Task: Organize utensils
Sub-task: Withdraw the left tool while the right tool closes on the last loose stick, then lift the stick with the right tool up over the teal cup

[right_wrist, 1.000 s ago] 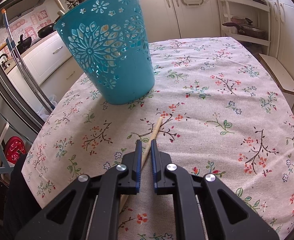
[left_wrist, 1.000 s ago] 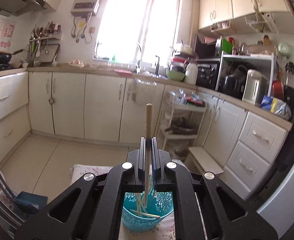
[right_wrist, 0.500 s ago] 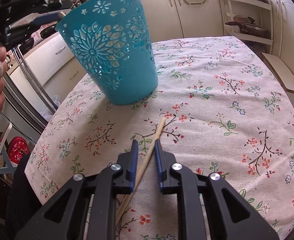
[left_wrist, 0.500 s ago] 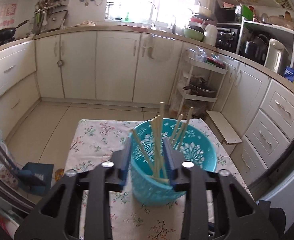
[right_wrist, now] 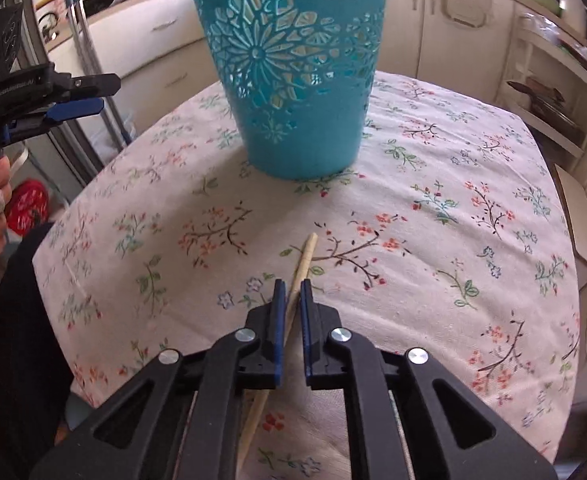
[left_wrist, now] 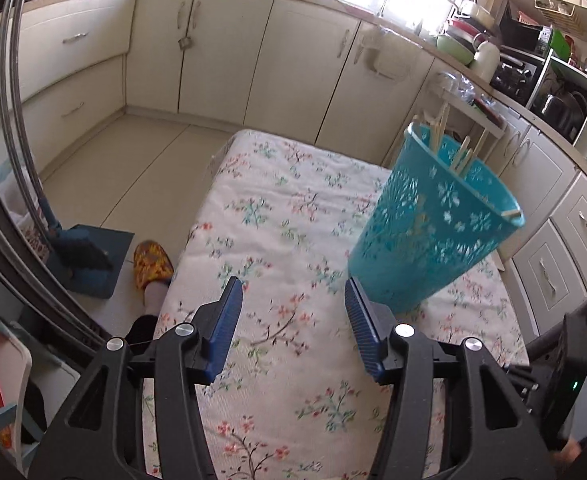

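Now right hand-held gripper (right_wrist: 290,289) clamped on flat chopstick (right_wrist: 304,258), tip toward teal basket (right_wrist: 293,80); left hand-held gripper (left_wrist: 291,312) opening, empty.

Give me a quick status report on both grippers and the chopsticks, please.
Left gripper empty, jaws opening. Right gripper shut on the chopstick lying on the tablecloth. Other chopsticks stand in the teal basket. Nothing in the way.
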The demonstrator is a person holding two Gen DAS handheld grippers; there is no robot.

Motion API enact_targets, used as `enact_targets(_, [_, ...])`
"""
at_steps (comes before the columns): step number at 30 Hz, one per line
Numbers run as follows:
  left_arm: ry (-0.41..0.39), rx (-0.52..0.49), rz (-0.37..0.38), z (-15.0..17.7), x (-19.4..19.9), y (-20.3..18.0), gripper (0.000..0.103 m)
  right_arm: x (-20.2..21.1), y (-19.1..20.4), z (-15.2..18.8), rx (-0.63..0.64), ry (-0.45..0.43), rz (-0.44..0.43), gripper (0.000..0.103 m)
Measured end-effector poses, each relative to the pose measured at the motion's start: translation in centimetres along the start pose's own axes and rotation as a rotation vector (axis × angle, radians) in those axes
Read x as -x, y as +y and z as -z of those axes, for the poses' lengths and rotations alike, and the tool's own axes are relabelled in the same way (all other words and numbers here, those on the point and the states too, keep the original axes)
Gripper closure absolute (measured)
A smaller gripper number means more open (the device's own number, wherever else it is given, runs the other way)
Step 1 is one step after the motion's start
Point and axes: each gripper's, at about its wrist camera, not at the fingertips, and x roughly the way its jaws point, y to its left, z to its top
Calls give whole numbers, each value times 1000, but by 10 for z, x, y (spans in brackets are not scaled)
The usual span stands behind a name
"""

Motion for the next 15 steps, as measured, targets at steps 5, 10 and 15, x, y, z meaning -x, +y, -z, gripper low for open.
enact_targets(5, [38, 16, 25, 11, -5, -3, 52, 0, -2, 1, -69, 8, 50, 95])
enact_targets(10, [60, -24, 48, 20, -1, -21, 49, 0, 2, 9, -137, -50, 33, 97])
enact_targets(15, [73, -50, 48, 26, 2, -27, 44, 30, -6, 5, -216, -154, -105, 97])
